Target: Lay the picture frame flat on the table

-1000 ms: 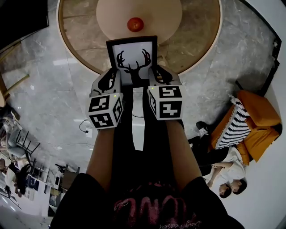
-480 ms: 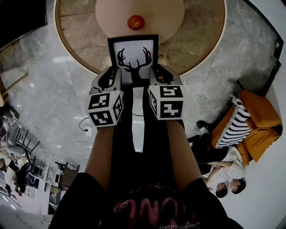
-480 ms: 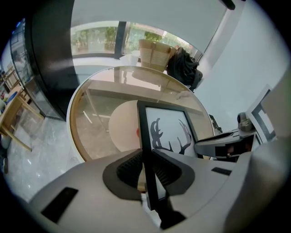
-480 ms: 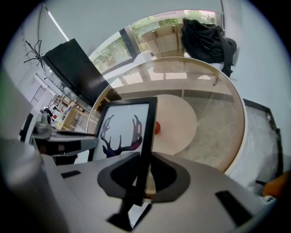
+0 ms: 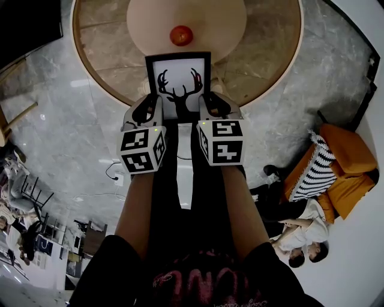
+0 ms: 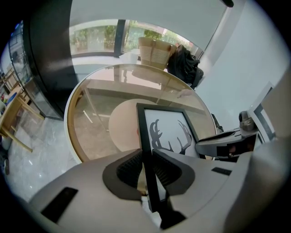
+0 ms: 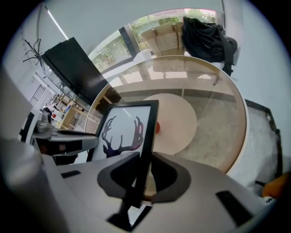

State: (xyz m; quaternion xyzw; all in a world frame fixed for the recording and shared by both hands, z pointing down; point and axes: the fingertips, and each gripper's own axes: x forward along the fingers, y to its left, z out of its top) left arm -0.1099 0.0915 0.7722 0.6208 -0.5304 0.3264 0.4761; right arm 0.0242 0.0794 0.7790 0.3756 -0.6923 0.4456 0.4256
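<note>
A black picture frame [image 5: 178,84] with a deer-head silhouette on white is held in the air between both grippers, over the near edge of a round glass table [image 5: 270,54]. My left gripper [image 5: 151,108] is shut on the frame's left edge [image 6: 146,150]. My right gripper [image 5: 206,107] is shut on its right edge [image 7: 146,145]. The picture faces up toward the head camera, tilted. In the left gripper view the right gripper's jaw [image 6: 223,142] shows beside the frame [image 6: 166,132]. The frame's lower part is hidden behind the jaws.
A red round fruit [image 5: 181,35] lies on the table's pale inner disc [image 5: 210,18], just beyond the frame. Grey marble floor surrounds the table. People sit by an orange seat [image 5: 345,165] at the right. A dark screen [image 7: 75,68] stands left of the table.
The frame and both grippers have shifted only slightly; the grippers sit a little closer together and the grip is unchanged.
</note>
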